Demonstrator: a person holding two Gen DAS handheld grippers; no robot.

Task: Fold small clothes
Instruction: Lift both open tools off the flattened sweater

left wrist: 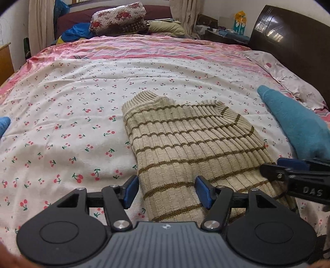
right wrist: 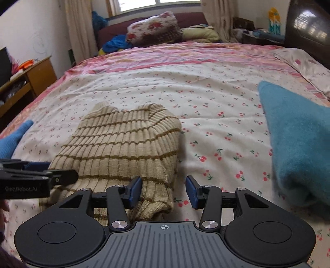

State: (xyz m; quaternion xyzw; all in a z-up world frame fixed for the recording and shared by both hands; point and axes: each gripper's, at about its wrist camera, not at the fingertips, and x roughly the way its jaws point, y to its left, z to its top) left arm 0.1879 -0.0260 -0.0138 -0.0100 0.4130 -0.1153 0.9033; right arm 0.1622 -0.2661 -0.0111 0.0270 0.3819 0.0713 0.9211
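Left gripper [left wrist: 167, 192]: jaws are held well apart above the near end of the striped sweater; the knit is seen between the blue pads [left wrist: 132, 191] but is not pinched.
Right gripper [right wrist: 164, 191]: jaws are spread wide; the sweater's near right corner lies by the left pad, and nothing is gripped.
Striped sweater [left wrist: 185, 144]: beige ribbed knit with brown stripes, laid folded on the cherry-print sheet [left wrist: 72, 123], neck end farthest away.
Teal garment [right wrist: 299, 144]: laid to the right of the sweater, apart from it.
Blue cloth [right wrist: 14, 138]: seen at the left edge.
Far end: a floral bundle [left wrist: 117, 17] is piled beyond the pink striped cover [left wrist: 144, 46].
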